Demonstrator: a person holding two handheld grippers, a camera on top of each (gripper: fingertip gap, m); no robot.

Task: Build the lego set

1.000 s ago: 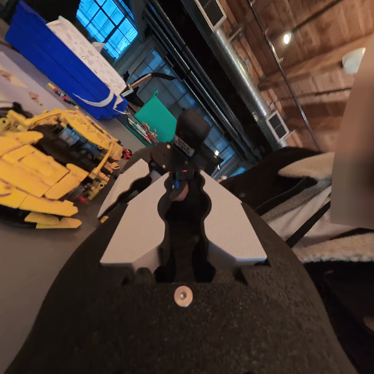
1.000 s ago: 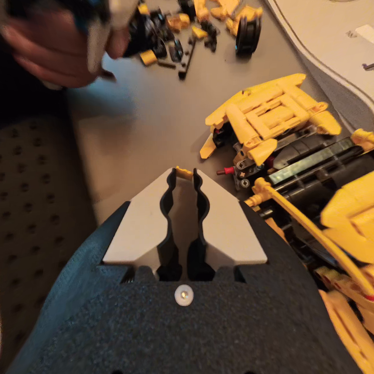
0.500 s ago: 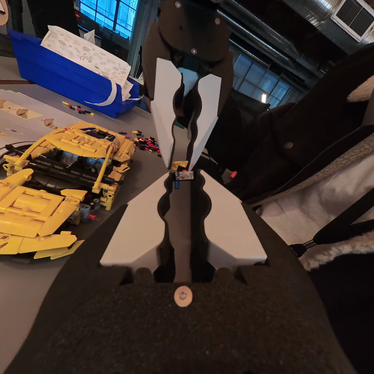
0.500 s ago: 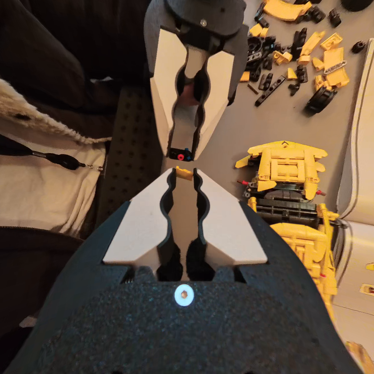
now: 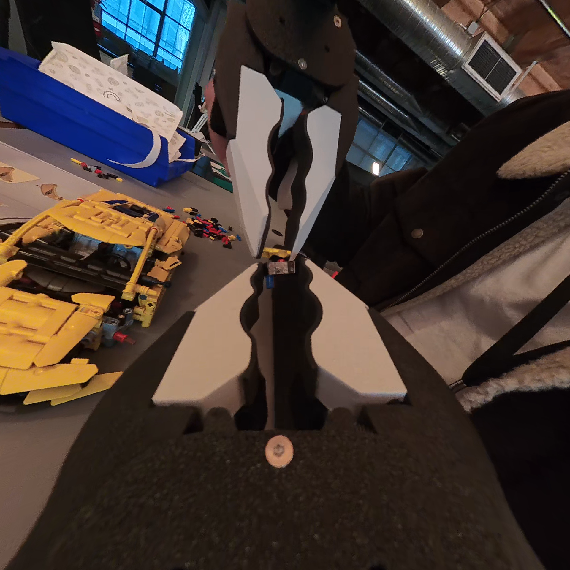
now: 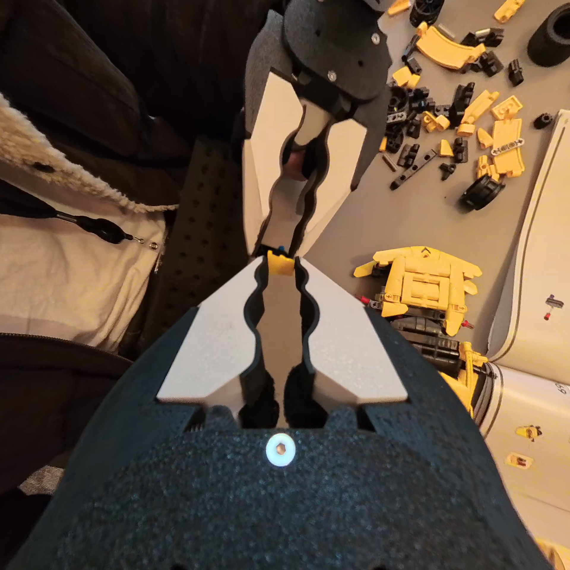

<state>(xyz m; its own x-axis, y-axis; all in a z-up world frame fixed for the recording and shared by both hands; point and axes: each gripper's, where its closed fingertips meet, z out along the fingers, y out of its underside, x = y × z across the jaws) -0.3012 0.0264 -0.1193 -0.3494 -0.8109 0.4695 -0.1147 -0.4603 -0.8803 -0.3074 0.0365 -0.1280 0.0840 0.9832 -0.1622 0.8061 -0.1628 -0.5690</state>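
My left gripper (image 5: 280, 267) is shut on a small dark grey piece (image 5: 280, 267) with a blue pin (image 5: 269, 281) on it. My right gripper (image 6: 280, 264) is shut on a small yellow piece (image 6: 280, 263). The two grippers meet tip to tip in the air above the table edge, with the yellow piece (image 5: 275, 252) pressed against the grey one. The right gripper (image 5: 276, 251) comes down from above in the left wrist view. The left gripper (image 6: 274, 248) shows beyond mine in the right wrist view. A partly built yellow lego car (image 5: 89, 246) lies on the grey table (image 5: 37, 447) to the left.
A blue bin (image 5: 77, 123) holding a paper sheet stands at the back. Small red, black and yellow pins (image 5: 212, 228) lie near the car. Loose yellow and black parts (image 6: 456, 117), a black tyre (image 6: 549, 40) and a white instruction sheet (image 6: 549, 246) lie near the car (image 6: 422, 287). A person's dark jacket (image 5: 462, 231) is close by. The tips of both grippers are at nearly the same place.
A second ago the grippers were apart and the views swung around. They came together tip to tip, and the yellow piece now touches the grey piece.
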